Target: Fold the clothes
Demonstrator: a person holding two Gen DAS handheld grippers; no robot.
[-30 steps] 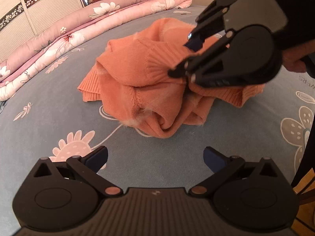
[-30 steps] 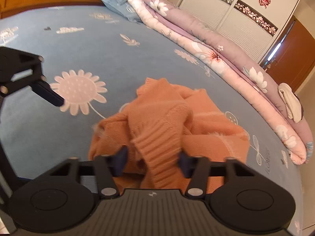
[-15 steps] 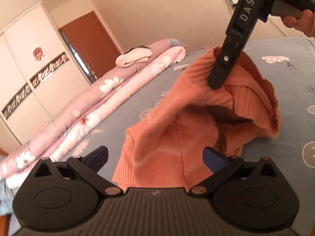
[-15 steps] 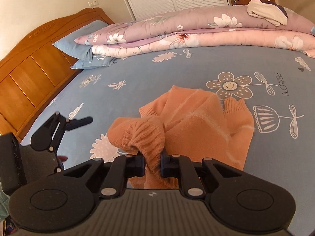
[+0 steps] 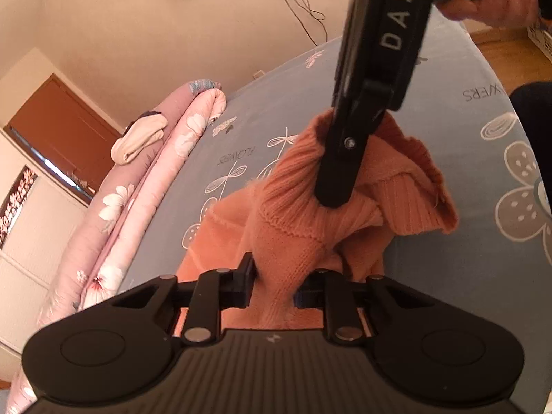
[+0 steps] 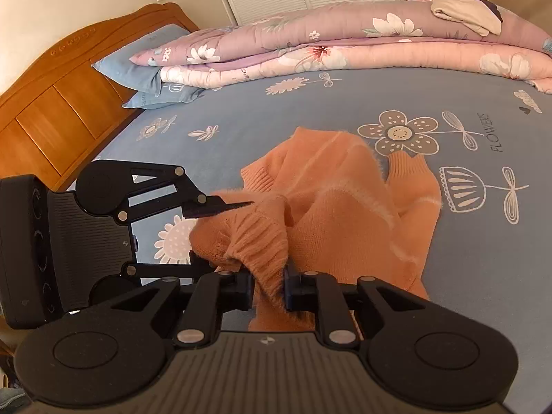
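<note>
Blue bedsheet printed with flowers fills most of both views, with a rolled pink floral quilt along its far edge and a folded cream garment lying on top of the quilt. At the upper left of the right wrist view stand a wooden headboard and blue pillows.

An orange knit sweater sits at the middle of that frame, partly lifted off the sheet, its lower folds and one cuff resting on the fabric to the right.

At the bottom centre of the left wrist view, the left gripper is closing, and its pads already press a bunched fold of sweater between them. The right gripper, at the bottom centre of its own view, grasps a ribbed edge of the sweater; its jaws are easing apart, yet the pads press on the knit.

In the left wrist view the right gripper comes down from the upper right, held by a hand.
</note>
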